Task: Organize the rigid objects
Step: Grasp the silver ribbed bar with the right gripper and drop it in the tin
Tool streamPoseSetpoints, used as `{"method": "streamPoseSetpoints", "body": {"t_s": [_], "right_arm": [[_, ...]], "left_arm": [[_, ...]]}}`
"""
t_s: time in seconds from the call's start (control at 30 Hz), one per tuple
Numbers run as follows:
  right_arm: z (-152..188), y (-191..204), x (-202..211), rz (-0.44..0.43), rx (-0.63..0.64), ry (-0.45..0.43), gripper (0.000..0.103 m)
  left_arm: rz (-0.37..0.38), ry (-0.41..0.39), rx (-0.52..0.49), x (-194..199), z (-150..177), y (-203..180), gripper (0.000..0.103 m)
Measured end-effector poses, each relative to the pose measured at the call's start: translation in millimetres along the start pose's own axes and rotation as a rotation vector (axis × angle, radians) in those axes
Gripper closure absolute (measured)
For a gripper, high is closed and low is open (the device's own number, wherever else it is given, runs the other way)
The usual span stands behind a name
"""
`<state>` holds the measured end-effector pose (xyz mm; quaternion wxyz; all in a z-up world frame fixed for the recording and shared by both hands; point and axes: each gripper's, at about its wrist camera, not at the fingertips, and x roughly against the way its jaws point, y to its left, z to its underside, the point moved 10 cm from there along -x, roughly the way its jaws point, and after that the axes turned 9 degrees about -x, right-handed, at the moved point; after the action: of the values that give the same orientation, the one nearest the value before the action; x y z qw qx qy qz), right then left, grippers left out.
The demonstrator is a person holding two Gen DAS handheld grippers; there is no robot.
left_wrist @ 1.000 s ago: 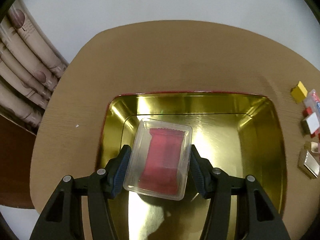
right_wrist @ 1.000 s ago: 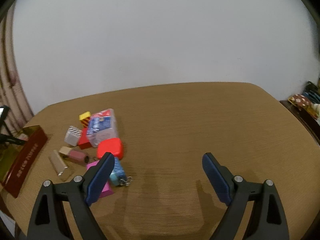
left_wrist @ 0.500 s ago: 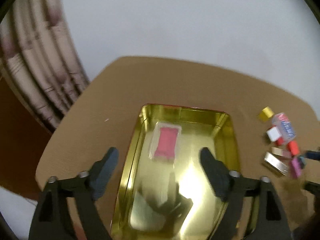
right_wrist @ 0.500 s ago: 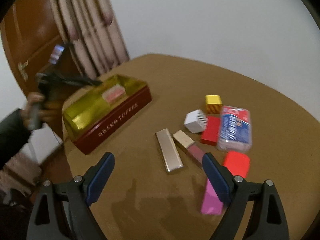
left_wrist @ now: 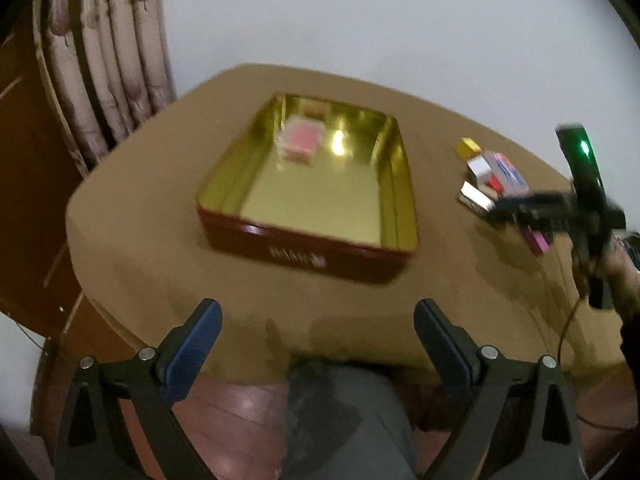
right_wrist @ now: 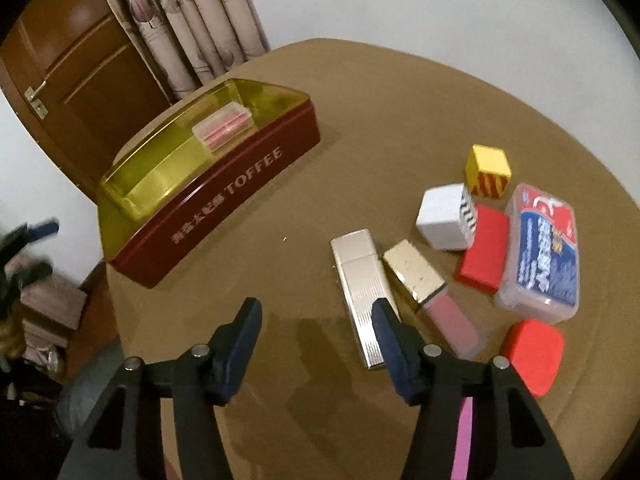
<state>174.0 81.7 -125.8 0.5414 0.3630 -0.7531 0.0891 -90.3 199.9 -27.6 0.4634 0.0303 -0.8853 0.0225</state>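
Note:
A red toffee tin (left_wrist: 304,258) (right_wrist: 224,200) with a gold inside stands on the round brown table. In it lies a clear box of red cards (left_wrist: 298,142) (right_wrist: 223,128). My left gripper (left_wrist: 317,312) is open and holds nothing, back at the table's near edge. My right gripper (right_wrist: 317,308) hangs over bare table with its jaws closing and nothing between them. Its right finger overlaps a silver bar (right_wrist: 360,276). Beside the bar lie a gold-capped pink tube (right_wrist: 416,276), a white cube (right_wrist: 442,220) and a yellow cube (right_wrist: 488,164).
Further right lie a flat red block (right_wrist: 482,256), a clear box with a blue and red label (right_wrist: 544,256), a rounded red case (right_wrist: 534,354) and a pink block (right_wrist: 464,440). A curtain (right_wrist: 200,20) and a wooden door (right_wrist: 92,68) stand behind. A grey-clad leg (left_wrist: 344,420) is below the table edge.
My left gripper let go of the clear box in the tin, opened wide and drew back to the table's near edge. My right gripper swung over to the pile and its jaws narrowed.

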Motion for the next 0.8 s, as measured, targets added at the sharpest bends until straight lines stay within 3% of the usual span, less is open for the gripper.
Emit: {"method": "streamPoseSetpoints", "body": {"t_s": [0.13,0.33,0.37,0.4,0.53,0.67,0.8], "right_arm": [[-6,-3,1,0.034,0.009,0.004,0.045],[6,-19,-24,0.109,-0.01,0.122,0.048],[4,-19,-25,0.125,0.0,0.11,0.056],[2,-21,-25,0.148,-0.008,0.11,0.071],[-4,-24,-23,0.161,-0.086,0.1,0.074],[-24,15,10,0.014,-0.139,0.039,0.074],[-75,72,24,-0.109,-0.189,0.004,0.074]], "left_arm": [[0.05,0.018,-0.018,-4,9,-15,0.008],[0.029,0.023,-0.072,-7,15,-27,0.008],[0.018,0.022,-0.075,-7,16,-29,0.008],[0.012,0.022,-0.079,-7,16,-30,0.008],[0.016,0.017,-0.075,-4,16,-31,0.008],[0.028,-0.017,-0.028,3,10,-18,0.008],[-0.024,-0.047,0.027,9,6,1,0.008]]}}
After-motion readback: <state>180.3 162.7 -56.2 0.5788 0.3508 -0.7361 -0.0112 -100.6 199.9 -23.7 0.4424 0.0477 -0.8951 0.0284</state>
